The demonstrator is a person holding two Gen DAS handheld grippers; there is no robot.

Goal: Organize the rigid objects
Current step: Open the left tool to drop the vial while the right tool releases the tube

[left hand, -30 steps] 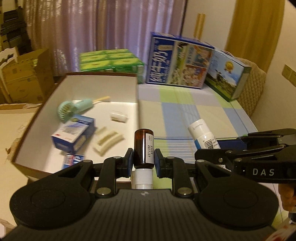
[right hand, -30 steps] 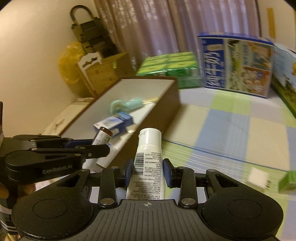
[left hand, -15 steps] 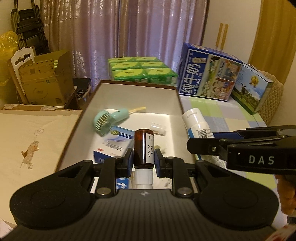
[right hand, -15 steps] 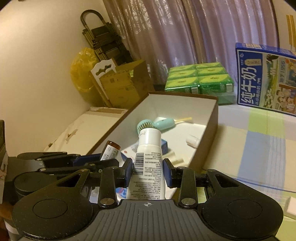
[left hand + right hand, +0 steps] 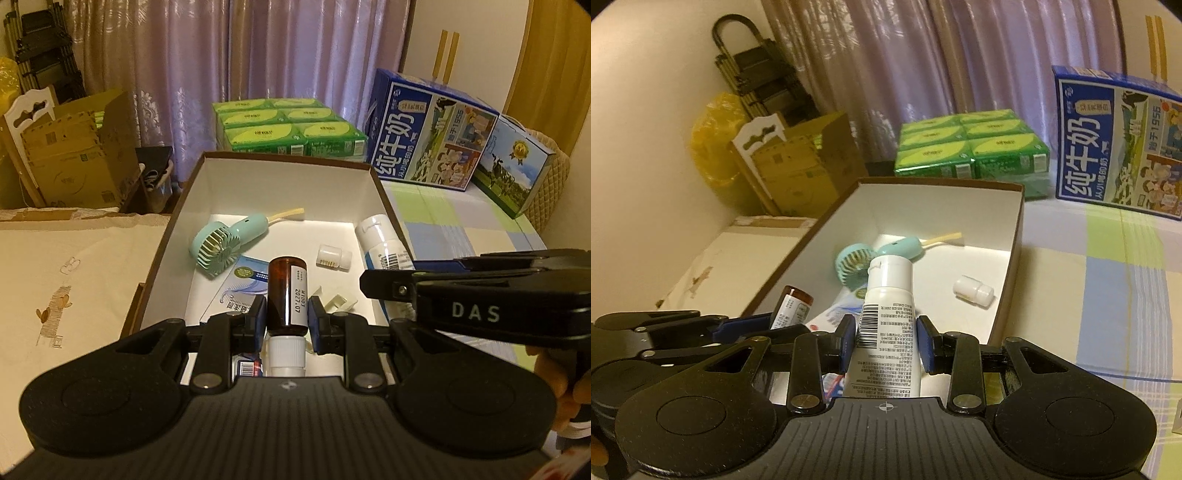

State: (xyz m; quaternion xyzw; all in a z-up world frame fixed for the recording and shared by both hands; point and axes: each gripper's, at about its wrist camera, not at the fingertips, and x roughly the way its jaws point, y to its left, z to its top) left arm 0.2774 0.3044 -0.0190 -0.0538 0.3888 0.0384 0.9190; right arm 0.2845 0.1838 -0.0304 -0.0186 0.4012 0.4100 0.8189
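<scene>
My left tool (image 5: 284, 319) was clamped on the amber bottle (image 5: 287, 291), cap toward me, at lower centre of the left wrist frame. The bottle's labelled body projected forward over the near end of the open box (image 5: 284, 177). My right tool (image 5: 886, 345) gripped the white tube (image 5: 886, 317) at its barcode section, its cap end pointing forward, in the lower centre of the right wrist frame and likewise over the box's near end. In the left wrist frame the right tool entered from the right edge with the tube's cap just inside the box's right wall.

Box contents, as observed:
- mint handheld fan (image 5: 225, 243), left of centre, lying flat;
- small white bottle (image 5: 334, 256), right of centre, on its side;
- blue-and-white carton (image 5: 240, 284), directly beyond the left tool's pads, partly hidden by them;
- pale clips (image 5: 338, 301), beside the right pad of the left tool.

Beyond the box, at upper centre, stood a stack of green packs (image 5: 288, 127). A blue milk carton (image 5: 432, 144) stood at upper right on a checked cloth (image 5: 461, 225). Brown cardboard boxes (image 5: 77, 147) occupied the upper left, in front of the purple curtain (image 5: 236, 66).
</scene>
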